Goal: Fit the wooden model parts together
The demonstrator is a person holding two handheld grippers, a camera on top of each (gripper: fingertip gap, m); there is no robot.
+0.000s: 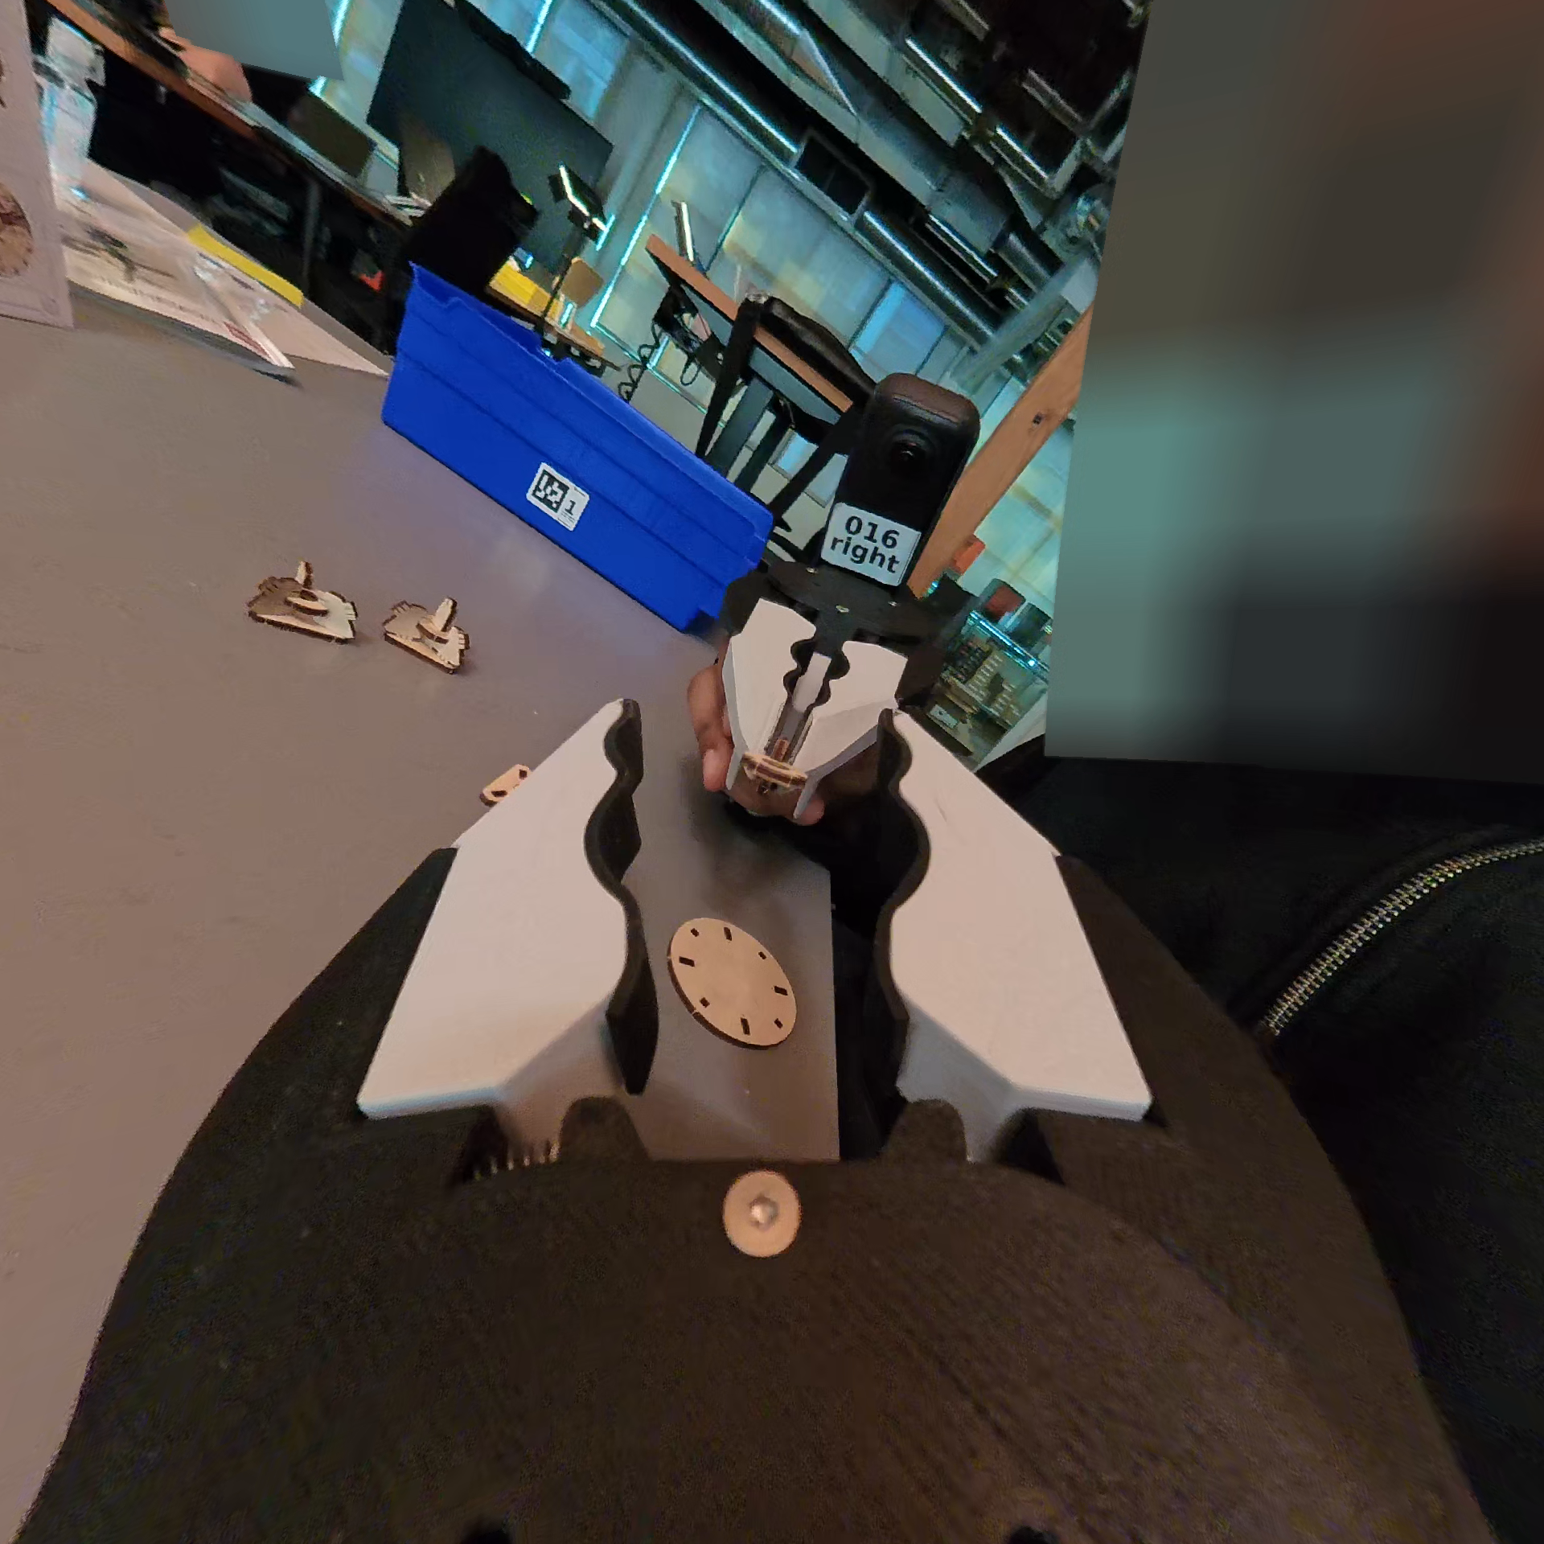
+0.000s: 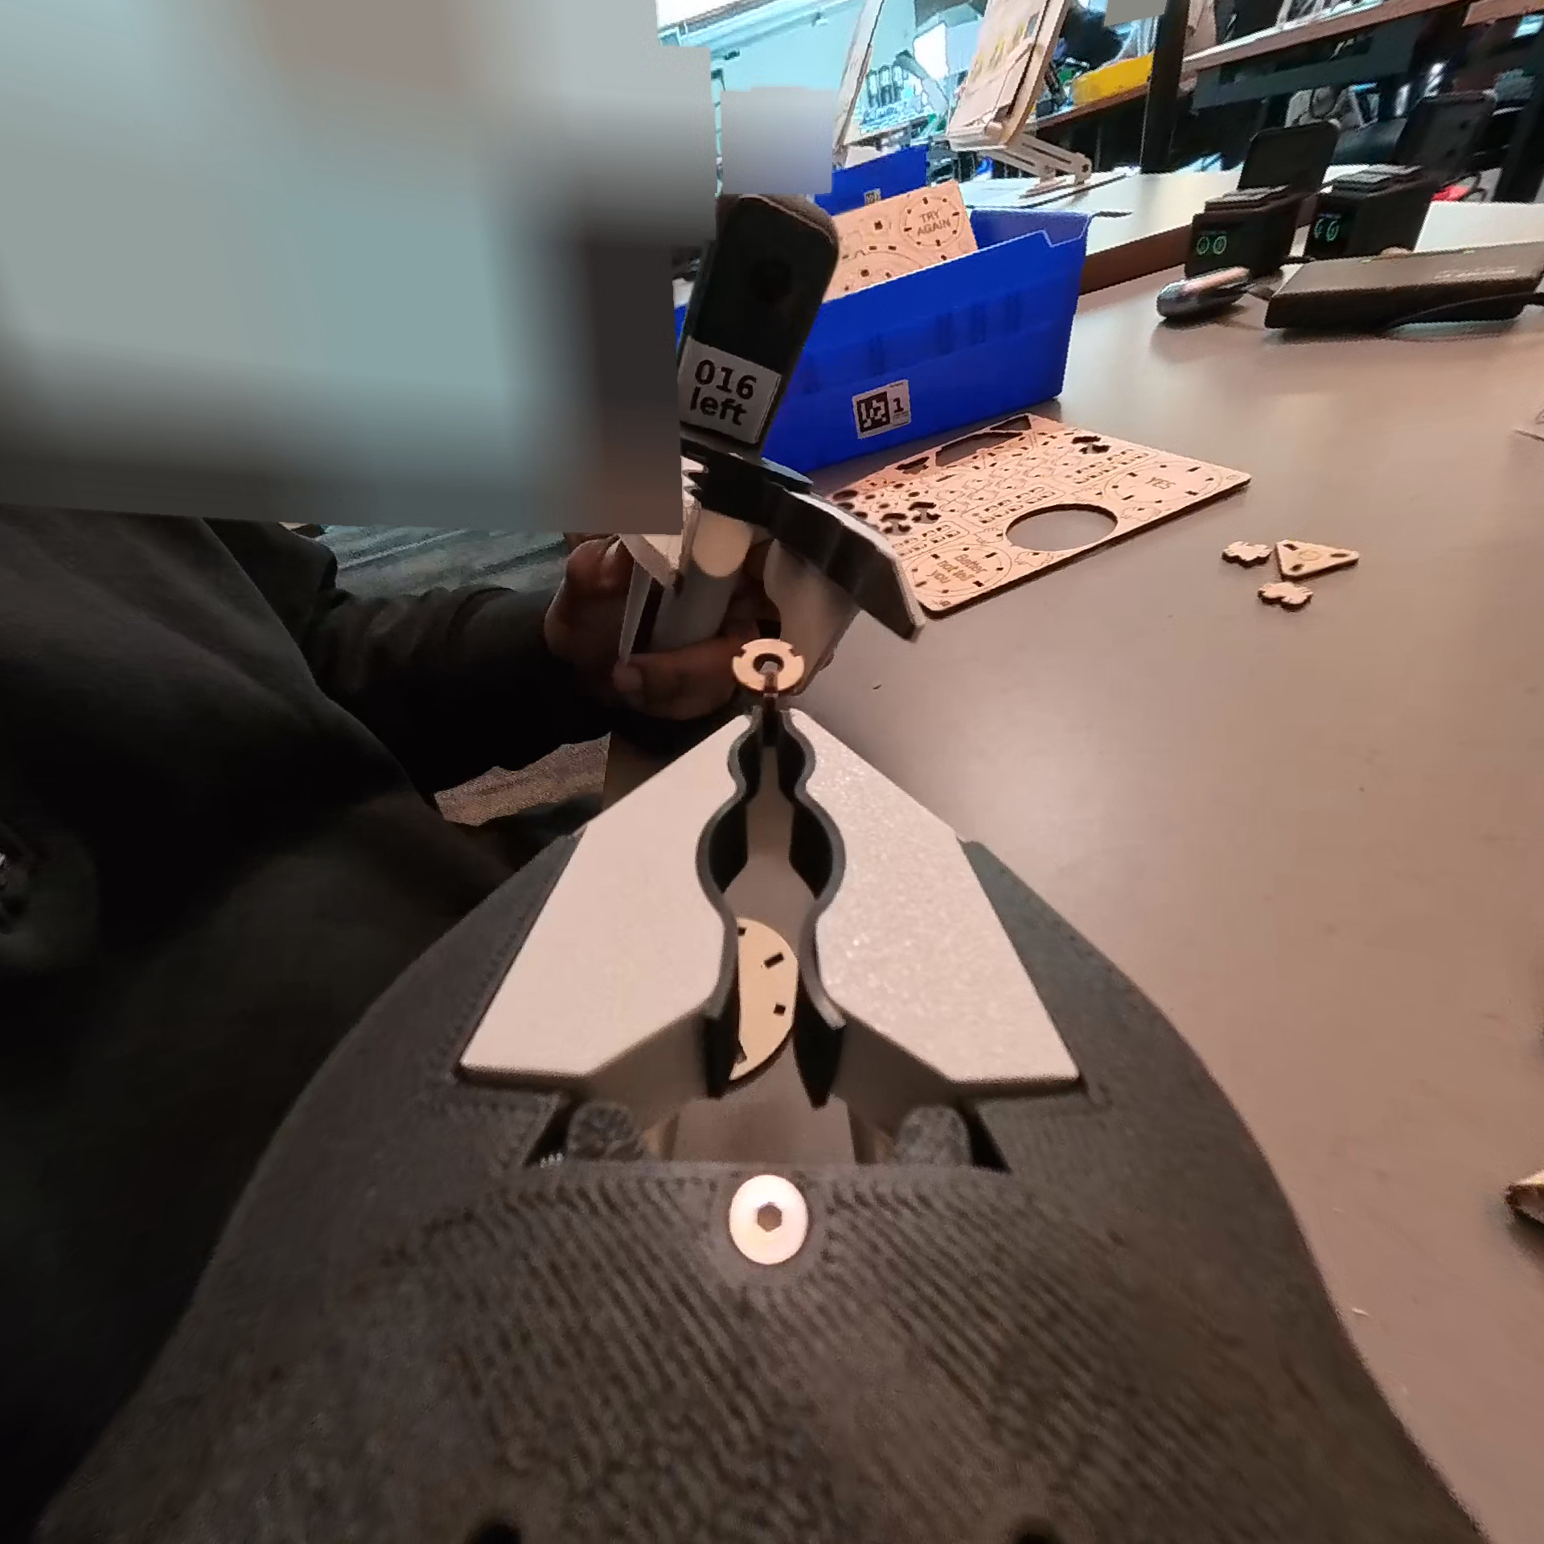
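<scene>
Right claw (image 2: 767,710) is pressed together at its tips, pinching the stem of a small wooden ring piece (image 2: 767,666), which stands just past the tips; the stem's lower end is hidden between the pads. Left claw (image 1: 764,752) is spread wide with nothing between its fingers, and a slotted wooden disc (image 1: 731,982) lies flat on the grey desk (image 1: 167,835) below the gap. In the right wrist view that disc is mostly hidden by the closed fingers. Blur patches cover the person's upper body in both views, and the desk's near edge runs close beside the disc, with a dark jacket beyond it. Left of the disc, the desk is largely open up to a blue bin (image 1: 568,468). Between disc and bin lie two small wooden assemblies (image 1: 301,603) (image 1: 428,635) and one loose wooden chip (image 1: 505,784), half hidden behind a left finger. One cut-out wooden sheet (image 2: 1044,510) lies in front of the bin, three small pieces (image 2: 1291,568) beside it.
</scene>
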